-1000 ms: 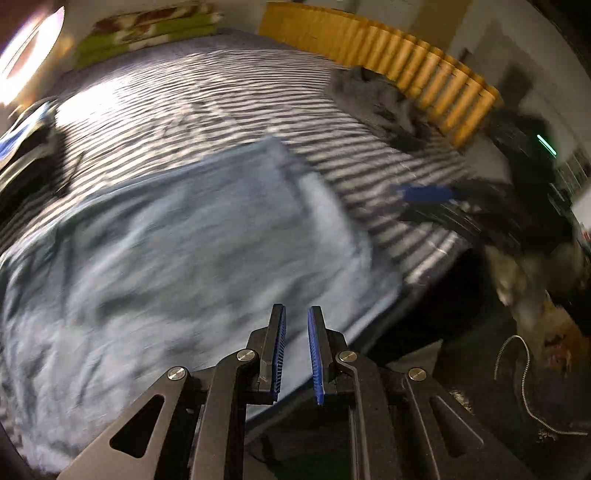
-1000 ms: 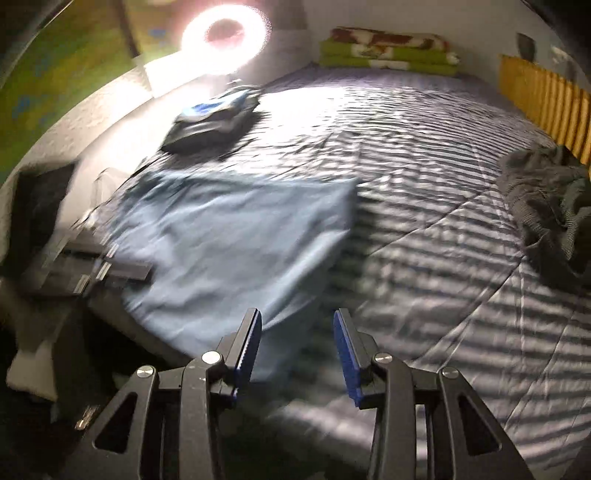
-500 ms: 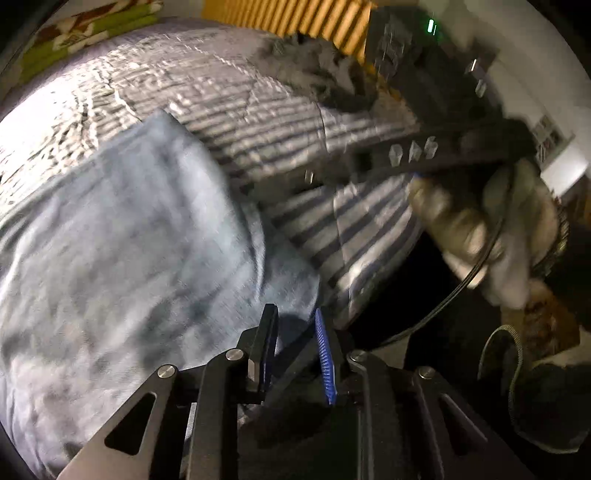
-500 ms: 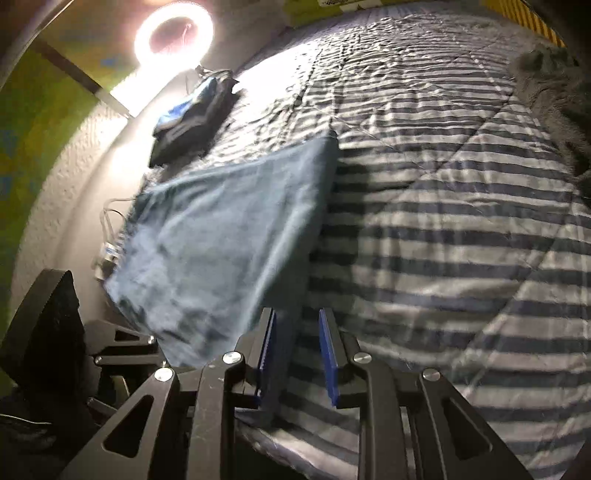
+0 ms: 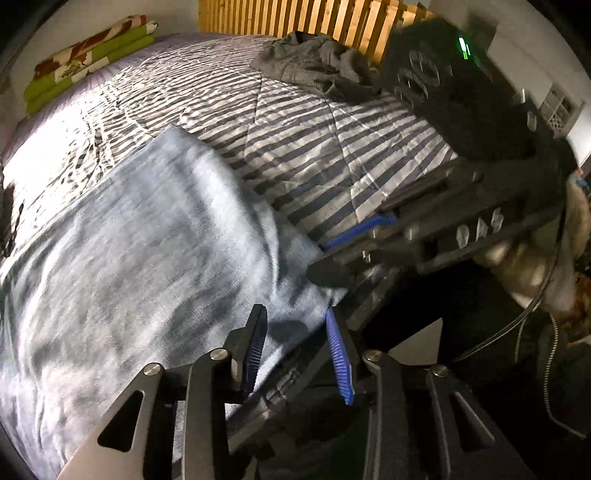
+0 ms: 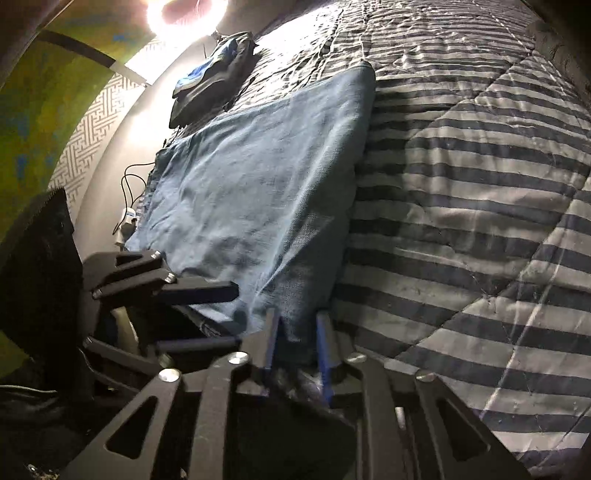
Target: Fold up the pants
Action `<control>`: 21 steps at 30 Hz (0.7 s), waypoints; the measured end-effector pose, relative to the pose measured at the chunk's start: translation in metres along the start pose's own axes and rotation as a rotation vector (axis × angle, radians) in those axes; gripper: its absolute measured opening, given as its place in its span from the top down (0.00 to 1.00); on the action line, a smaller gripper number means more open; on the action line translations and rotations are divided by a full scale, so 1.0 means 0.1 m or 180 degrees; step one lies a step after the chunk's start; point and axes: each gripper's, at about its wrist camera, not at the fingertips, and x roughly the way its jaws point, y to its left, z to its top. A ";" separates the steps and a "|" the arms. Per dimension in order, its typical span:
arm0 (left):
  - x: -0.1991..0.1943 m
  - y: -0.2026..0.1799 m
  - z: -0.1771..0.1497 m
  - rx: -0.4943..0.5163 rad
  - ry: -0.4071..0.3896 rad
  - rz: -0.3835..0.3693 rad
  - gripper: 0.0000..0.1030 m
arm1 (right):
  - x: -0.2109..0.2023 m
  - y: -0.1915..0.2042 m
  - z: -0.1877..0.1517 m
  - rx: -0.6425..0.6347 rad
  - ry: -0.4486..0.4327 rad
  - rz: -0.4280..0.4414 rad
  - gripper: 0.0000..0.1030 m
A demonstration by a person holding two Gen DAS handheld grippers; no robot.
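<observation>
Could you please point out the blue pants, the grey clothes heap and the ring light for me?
Blue pants [image 6: 258, 192]: right wrist view, middle of the spread fabric.
Grey clothes heap [image 5: 314, 64]: left wrist view, centre of the crumpled pile.
Ring light [image 6: 184, 13]: right wrist view, glowing lower rim.

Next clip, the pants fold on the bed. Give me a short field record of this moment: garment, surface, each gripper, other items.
garment: blue pants, lying flat, near end at the bed's edge
surface: striped quilt
left gripper: jaws have just been opening; apart over the pants' near edge, not pressing it
right gripper: jaws have just been closing; pants' near corner between them, pinched
other items: grey clothes by the wooden slats; dark bundle near the ring light
</observation>
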 end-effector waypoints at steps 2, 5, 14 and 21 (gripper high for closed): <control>-0.01 -0.03 0.02 0.0016 -0.0071 0.0064 0.61 | -0.08 -0.01 0.04 0.0130 -0.0073 0.0179 0.91; -0.06 -0.08 0.06 0.0059 -0.0210 0.0224 0.51 | -0.23 0.07 0.11 0.0178 -0.0196 0.0354 0.91; -0.04 0.04 0.22 -0.0256 -0.0462 0.0311 0.75 | -0.36 0.19 0.19 0.0219 -0.0328 0.0389 0.90; -0.07 0.09 0.16 -0.0277 -0.0474 0.0284 0.85 | -0.46 -0.10 0.32 0.0340 -0.0561 -0.0309 0.79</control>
